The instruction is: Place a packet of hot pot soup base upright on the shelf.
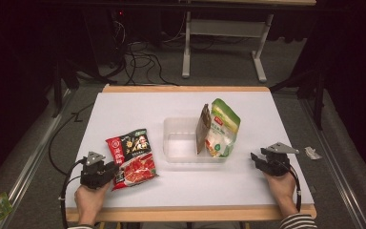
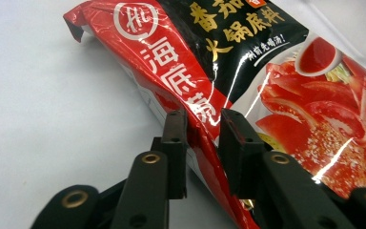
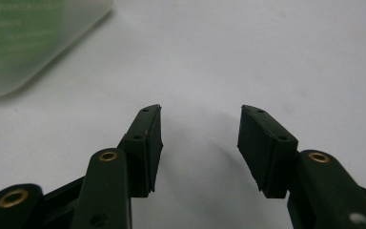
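Your left hand-held gripper (image 1: pixel 116 168) sits at about 7 o'clock on the tabletop (image 1: pixel 124 107), its jaws drawn narrow around the near edge of the red and black sauce pouch (image 1: pixel 132 156), with the crinkled film standing between the pads (image 2: pixel 175 143); the pads look to be pinching it, though how firmly is hard to tell. The pouch lies flat just left of the clear plastic tub (image 1: pixel 178 145), which stands at the centre. Judge the pouch as soft, glossy and slippery, probably with a dense, shifting filling, so it will likely sag and swing once lifted; a hold on the flat sealed edge should serve better than one on the bulging middle, and a light squeeze may let the film slide out. Your right hand-held gripper (image 1: pixel 253 158) rests at about 4 o'clock, jaws wide and holding nothing, above bare tabletop. Count 3 pouches on the tabletop: 1 red and black one lying flat, plus 1 brown pouch (image 1: pixel 203 128) and 1 green and white pouch (image 1: pixel 223 129) standing upright in the right end of the 1 tub. There are 2 hand-held grippers.
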The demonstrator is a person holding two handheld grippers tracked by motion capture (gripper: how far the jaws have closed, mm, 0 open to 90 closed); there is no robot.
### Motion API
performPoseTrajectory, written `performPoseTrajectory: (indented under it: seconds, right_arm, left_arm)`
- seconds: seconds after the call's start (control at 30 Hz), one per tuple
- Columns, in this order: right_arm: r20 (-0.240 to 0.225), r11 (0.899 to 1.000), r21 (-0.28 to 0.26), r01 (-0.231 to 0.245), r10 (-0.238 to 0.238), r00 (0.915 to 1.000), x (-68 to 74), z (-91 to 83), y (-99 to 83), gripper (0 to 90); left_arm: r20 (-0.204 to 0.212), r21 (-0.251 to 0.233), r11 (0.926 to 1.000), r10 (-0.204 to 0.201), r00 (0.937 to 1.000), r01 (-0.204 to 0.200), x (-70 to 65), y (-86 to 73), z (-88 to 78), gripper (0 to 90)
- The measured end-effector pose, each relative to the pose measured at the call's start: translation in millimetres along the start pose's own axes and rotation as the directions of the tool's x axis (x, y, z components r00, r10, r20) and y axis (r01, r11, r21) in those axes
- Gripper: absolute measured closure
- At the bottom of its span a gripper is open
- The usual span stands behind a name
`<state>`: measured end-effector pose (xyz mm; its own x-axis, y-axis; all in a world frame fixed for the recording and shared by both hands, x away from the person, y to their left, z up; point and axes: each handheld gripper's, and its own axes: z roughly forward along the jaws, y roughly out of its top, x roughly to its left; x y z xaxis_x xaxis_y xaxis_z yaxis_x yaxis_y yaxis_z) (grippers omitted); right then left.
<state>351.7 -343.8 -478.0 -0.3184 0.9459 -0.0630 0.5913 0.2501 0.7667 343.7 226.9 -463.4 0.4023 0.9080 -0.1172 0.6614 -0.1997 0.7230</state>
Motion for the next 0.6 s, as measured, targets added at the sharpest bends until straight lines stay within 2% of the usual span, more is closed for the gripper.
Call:
performPoseTrajectory:
  seconds: [0.13,0.27,0.33,0.43,0.6]
  right_arm:
    - [0.0,1.0,-0.001,-0.002,0.002,1.0,0.3,-0.2,-0.2,50.7]
    - [0.001,1.0,-0.004,0.007,-0.007,1.0,0.7,0.3,-0.5,50.5]
    - [0.003,1.0,-0.004,0.005,-0.005,1.0,0.8,0.4,-0.4,50.4]
    - [0.002,1.0,0.0,0.008,-0.008,1.0,1.2,0.3,-0.4,50.2]
    - [0.004,1.0,-0.002,0.009,-0.009,1.0,1.4,0.5,-0.4,50.0]
  left_arm:
    - [0.001,0.003,1.0,0.001,1.0,-0.001,-4.0,-0.2,-1.1,78.1]
    - [-0.013,0.005,0.9997,0.022,0.9997,-0.022,-11.1,0.1,-4.2,83.4]
    - [-0.021,0.0,0.9998,0.02,0.9996,-0.02,-14.9,-0.8,-6.0,85.2]
    - [-0.011,-0.005,0.9998,0.019,0.9998,-0.019,-18.8,-2.7,-7.9,87.1]
    - [-0.002,0.007,0.999,0.044,0.999,-0.044,-28.9,-4.1,-10.3,88.0]
